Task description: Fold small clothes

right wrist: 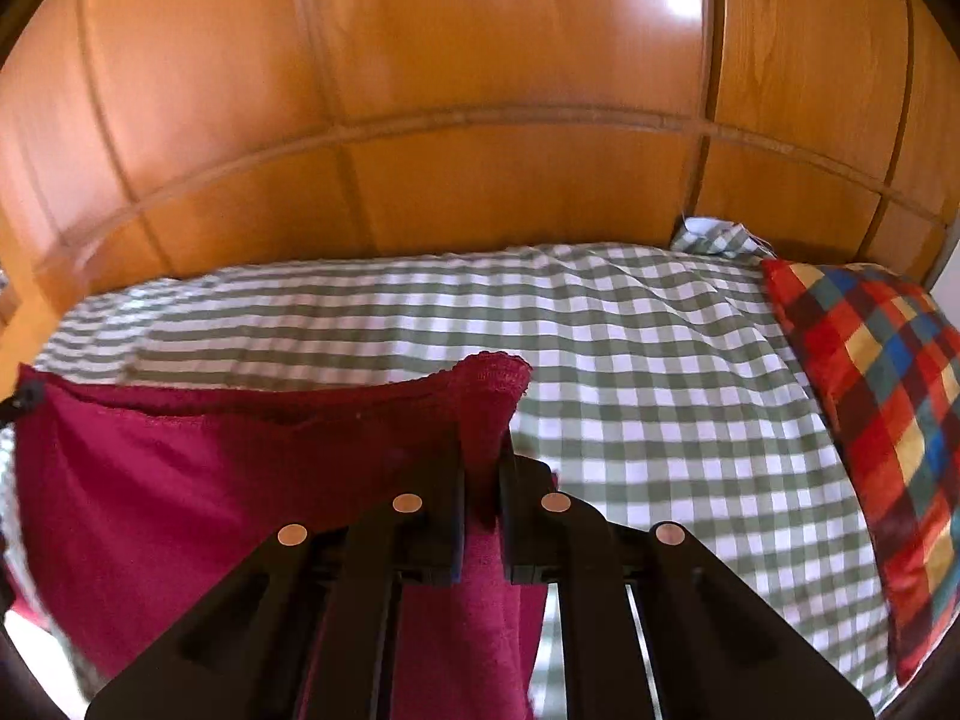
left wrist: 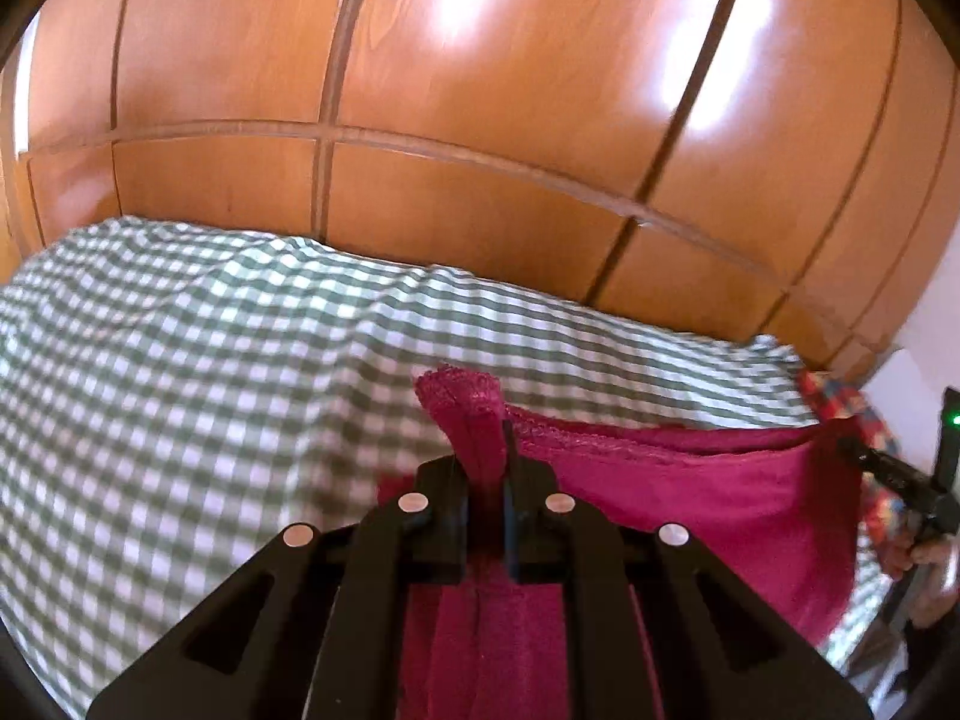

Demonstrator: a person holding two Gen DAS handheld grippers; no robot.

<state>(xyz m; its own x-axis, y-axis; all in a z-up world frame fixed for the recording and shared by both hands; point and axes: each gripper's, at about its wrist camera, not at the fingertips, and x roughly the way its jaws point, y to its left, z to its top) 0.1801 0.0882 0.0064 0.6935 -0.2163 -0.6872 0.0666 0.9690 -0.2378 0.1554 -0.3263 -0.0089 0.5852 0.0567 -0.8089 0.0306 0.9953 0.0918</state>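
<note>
A crimson garment (left wrist: 708, 486) hangs stretched between my two grippers above the bed. My left gripper (left wrist: 487, 468) is shut on its left corner, and a frilly edge of the cloth sticks out past the fingertips. In the right wrist view the same crimson garment (right wrist: 180, 480) spreads to the left, and my right gripper (right wrist: 483, 468) is shut on its right corner. The right gripper (left wrist: 852, 450) also shows at the far right of the left wrist view, pinching the other corner. The lower part of the cloth hangs down behind the gripper bodies.
A green and white checked bedsheet (right wrist: 660, 390) covers the bed (left wrist: 180, 390) below. A multicoloured checked pillow (right wrist: 870, 420) lies at the right end. Glossy wooden wardrobe panels (left wrist: 480, 120) stand right behind the bed. A hand (left wrist: 924, 558) holds the right gripper.
</note>
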